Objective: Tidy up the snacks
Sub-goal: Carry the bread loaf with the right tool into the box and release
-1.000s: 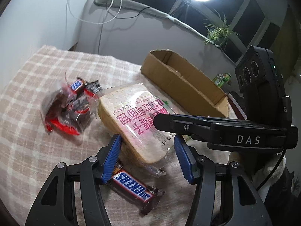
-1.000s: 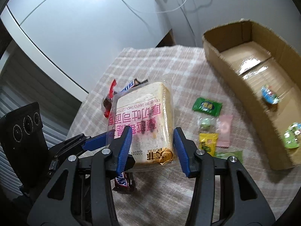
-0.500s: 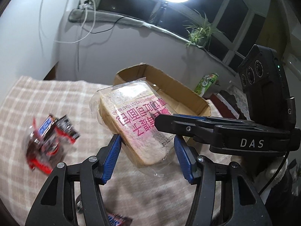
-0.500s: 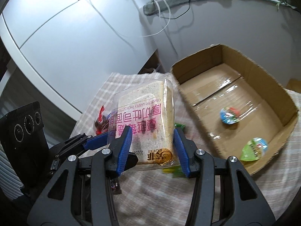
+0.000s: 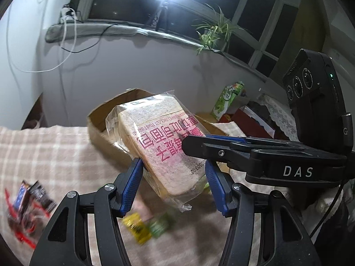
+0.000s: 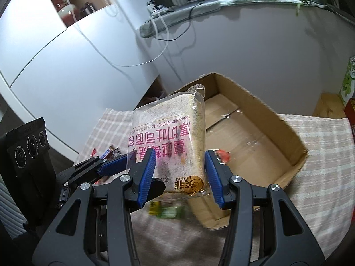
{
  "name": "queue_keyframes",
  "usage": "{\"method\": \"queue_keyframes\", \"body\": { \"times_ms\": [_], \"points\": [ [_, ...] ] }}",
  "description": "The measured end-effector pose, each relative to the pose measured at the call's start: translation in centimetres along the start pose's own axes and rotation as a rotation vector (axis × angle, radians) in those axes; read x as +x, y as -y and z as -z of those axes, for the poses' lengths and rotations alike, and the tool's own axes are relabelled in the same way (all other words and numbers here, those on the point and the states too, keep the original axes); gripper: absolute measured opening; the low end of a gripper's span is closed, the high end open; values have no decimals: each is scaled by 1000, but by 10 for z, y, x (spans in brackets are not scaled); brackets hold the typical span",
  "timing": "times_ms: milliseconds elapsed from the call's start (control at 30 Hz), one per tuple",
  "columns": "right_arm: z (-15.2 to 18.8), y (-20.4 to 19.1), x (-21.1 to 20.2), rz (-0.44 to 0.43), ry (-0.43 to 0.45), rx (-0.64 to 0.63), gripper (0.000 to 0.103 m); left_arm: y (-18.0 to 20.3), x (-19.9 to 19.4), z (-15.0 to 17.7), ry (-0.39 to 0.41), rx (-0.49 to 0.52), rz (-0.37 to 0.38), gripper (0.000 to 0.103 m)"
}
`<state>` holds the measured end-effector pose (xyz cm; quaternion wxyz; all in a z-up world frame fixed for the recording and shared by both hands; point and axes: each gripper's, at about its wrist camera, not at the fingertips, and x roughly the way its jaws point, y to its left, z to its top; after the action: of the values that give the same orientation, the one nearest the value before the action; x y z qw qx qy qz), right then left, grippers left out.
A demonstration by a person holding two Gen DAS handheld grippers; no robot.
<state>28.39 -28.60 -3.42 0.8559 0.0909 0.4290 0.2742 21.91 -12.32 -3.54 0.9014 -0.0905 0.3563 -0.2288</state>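
Bread pack (image 5: 162, 146) in air, just short of cardboard box (image 6: 255, 128), above checked bench (image 5: 44, 150).
Left gripper (image 5: 174, 186) fingers clamped on pack's near end; right gripper (image 6: 179, 175) fingers clamped on its side.
Keep both hands level together, clear box's near wall, lower flat beside small snacks inside, release only once seated.

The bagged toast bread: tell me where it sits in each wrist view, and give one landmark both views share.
Left wrist view: the bagged toast bread fills the centre, held up between the jaws, tilted, in front of the cardboard box.
Right wrist view: the bread stands centre, between the jaws, left of the open box.
Shared landmark: the cardboard box on the checked cloth.
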Motion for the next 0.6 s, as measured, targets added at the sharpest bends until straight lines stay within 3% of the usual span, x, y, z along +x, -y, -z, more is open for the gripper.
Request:
{"method": "queue_keyframes", "body": {
  "times_ms": [600],
  "points": [
    [2, 56, 11, 55, -33, 58, 49, 22, 61, -6, -94, 12, 31, 56]
  ]
}}
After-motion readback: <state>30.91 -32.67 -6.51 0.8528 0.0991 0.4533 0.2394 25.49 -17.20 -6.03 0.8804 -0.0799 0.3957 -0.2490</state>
